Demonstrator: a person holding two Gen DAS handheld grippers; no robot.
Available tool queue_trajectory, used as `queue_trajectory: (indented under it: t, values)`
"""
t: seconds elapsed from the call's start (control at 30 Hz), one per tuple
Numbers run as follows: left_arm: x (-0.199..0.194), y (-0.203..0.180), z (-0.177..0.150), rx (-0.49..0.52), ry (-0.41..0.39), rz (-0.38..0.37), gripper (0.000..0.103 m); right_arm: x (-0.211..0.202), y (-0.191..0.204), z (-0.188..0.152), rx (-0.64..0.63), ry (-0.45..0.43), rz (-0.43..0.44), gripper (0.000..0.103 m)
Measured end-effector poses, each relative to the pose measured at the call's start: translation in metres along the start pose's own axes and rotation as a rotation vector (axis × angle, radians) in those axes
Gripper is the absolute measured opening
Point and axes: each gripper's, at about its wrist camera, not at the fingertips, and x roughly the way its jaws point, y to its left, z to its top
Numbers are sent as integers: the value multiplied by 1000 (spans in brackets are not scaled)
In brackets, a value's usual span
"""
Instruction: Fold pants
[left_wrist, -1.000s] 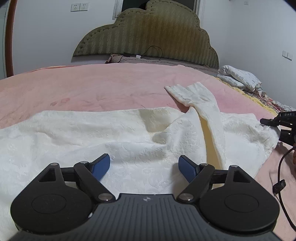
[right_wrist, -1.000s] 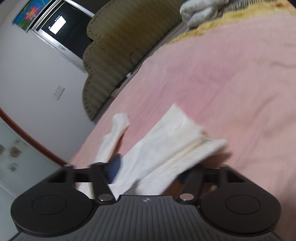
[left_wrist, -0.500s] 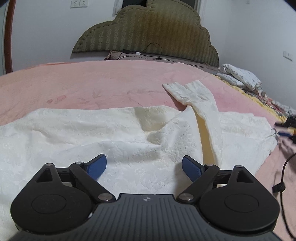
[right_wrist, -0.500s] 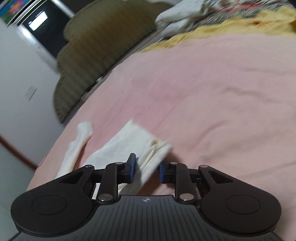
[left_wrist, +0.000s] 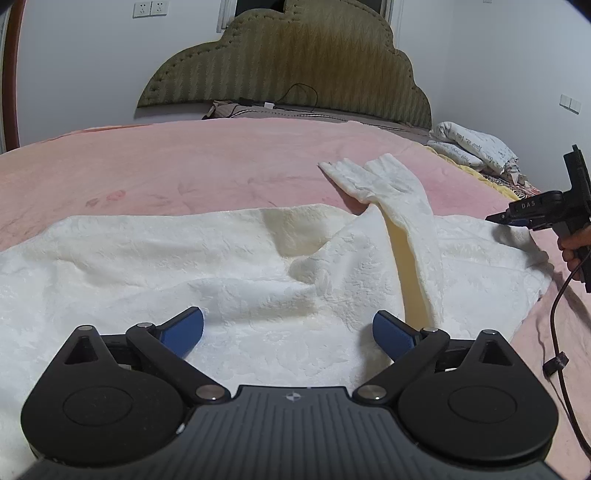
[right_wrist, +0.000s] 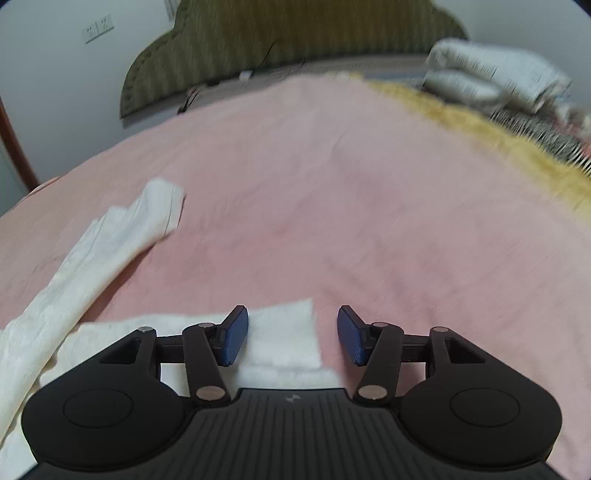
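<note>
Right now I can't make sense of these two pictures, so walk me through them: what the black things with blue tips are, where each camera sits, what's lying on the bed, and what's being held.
No robot here: a person holds a two-finger tool in each hand, with a camera on each looking forward past its blue pads. One picture comes from the left hand-held gripper, the other from the right hand-held gripper. The right one also shows at the edge of the left view, with the person's fingers on its handle. Cream-white pants lie spread on the pink bedspread, one narrow part flopped across them. Both tools have just been opening; their pads stand apart, pressing nothing, with a pants corner lying loose under the right one. So nothing is held.
</note>
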Motion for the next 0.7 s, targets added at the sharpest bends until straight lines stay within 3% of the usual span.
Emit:
queue_trajectory:
  t: [0.03,0.07,0.23,0.3,0.37,0.4,0.47,0.53,0.6,0.63,0.7]
  values:
    - [0,0,0,0,0,-1,100,-3,2,-3,-28,-11,1,27]
    - [0,0,0,0,0,0,100,-9,4,-5,-49,-30,-22,11]
    - [0,0,0,1,1,0,100,-20,10,9,-123,-196,-81,4]
    - [1,-1,1,4,3,3,101,-7,15,17,-168,-179,-175,4]
    - [1,-1,0,6,6,3,102,16,12,20,-175,-46,-232,5]
    - [2,-1,0,7,7,3,102,19,10,19,-159,-47,-257,5]
    - [2,-2,0,11,10,6,102,3,16,16,-108,-152,-274,5]
    - [3,-4,1,17,13,10,102,-11,33,16,-100,-214,-159,6]
    - [3,-4,1,20,14,12,102,-14,63,23,-124,-195,-22,10]
    - [3,-4,1,19,14,11,102,-11,79,27,-142,-181,26,17]
    - [2,-3,1,16,13,9,102,-2,117,37,-177,-155,105,51]
